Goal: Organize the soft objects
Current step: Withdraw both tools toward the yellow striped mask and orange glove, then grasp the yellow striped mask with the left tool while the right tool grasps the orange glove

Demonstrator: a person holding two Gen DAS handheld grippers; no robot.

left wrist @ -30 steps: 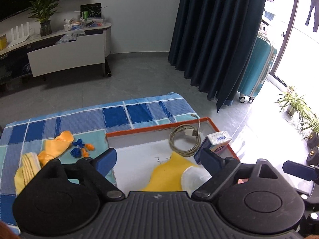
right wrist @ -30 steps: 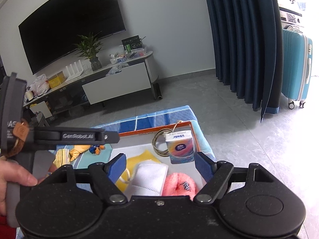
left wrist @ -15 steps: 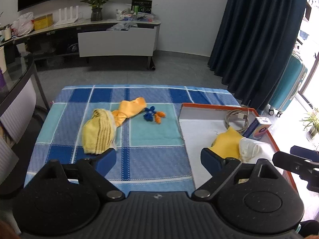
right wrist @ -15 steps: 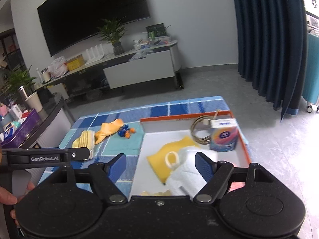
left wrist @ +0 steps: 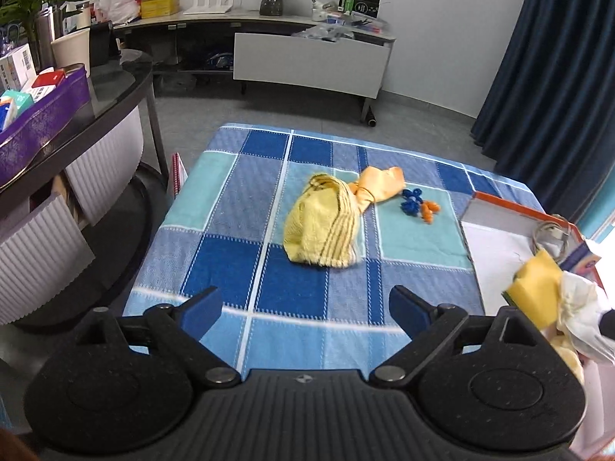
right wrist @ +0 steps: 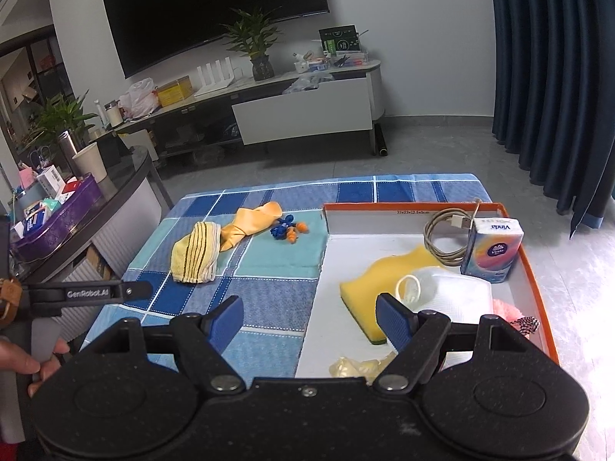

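A folded yellow striped towel (left wrist: 323, 226) (right wrist: 196, 257) lies mid-cloth, with an orange cloth (left wrist: 378, 184) (right wrist: 250, 223) and small blue and orange pieces (left wrist: 417, 207) (right wrist: 288, 230) beside it. The orange-rimmed tray (right wrist: 536, 280) (left wrist: 511, 203) on the right holds a yellow sponge (right wrist: 373, 280), a white mask (right wrist: 453, 292), a pink fluffy thing (right wrist: 505, 307), a tissue pack (right wrist: 492, 249) and a coiled cable (right wrist: 446, 238). My left gripper (left wrist: 305, 313) hovers before the towel, jaws opening, nothing between them. My right gripper (right wrist: 309, 319) stands open over the tray's left edge, empty.
The blue checked cloth (left wrist: 246, 207) covers the low table. A dark curved side table (left wrist: 96, 107) with a purple box stands to the left, a white media cabinet (right wrist: 303, 111) behind, dark curtains (right wrist: 553, 77) on the right. A person's hand (right wrist: 23, 365) grips the left tool's handle.
Both views have swung left, from the tray toward the cloth. The towel and orange cloth now sit centred ahead of the left gripper. Nothing was picked up.
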